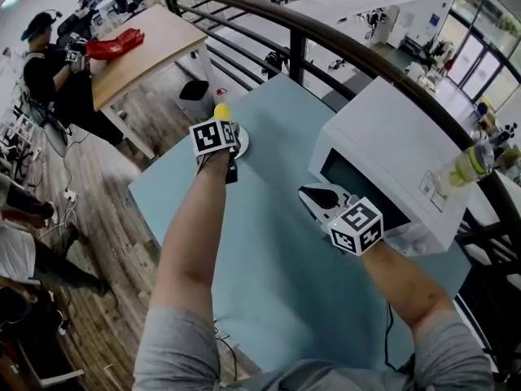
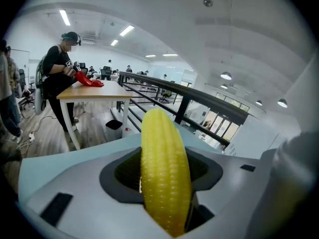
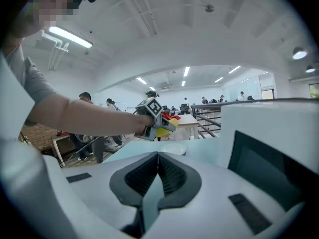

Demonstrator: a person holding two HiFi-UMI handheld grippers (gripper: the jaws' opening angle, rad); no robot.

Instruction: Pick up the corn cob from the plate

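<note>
- Left gripper [image 1: 225,125], upper centre-left of the head view: jaws closed partway onto the corn cob [image 1: 221,111]. The cob's long axis stands upright between them, with its tip above the jaws.
- Plate [image 1: 243,143], just lower right of that gripper: the cob is judged lifted clear of it.
- Right gripper [image 1: 312,194], centre right: jaws together and empty, well apart from the cob.

This is a big open-plan lab or office workspace. A dark curved railing [image 1: 326,35] runs along the far edge of the pale blue table [image 1: 269,243]. Off the table's far left corner, a person [image 1: 49,63] works at a wooden workbench [image 1: 142,51]. Cables [image 1: 72,187] trail over plank flooring [image 1: 106,218]. Strip lights [image 2: 65,17] line the ceiling, and glass doors [image 1: 480,51] stand beyond the railing.
</note>
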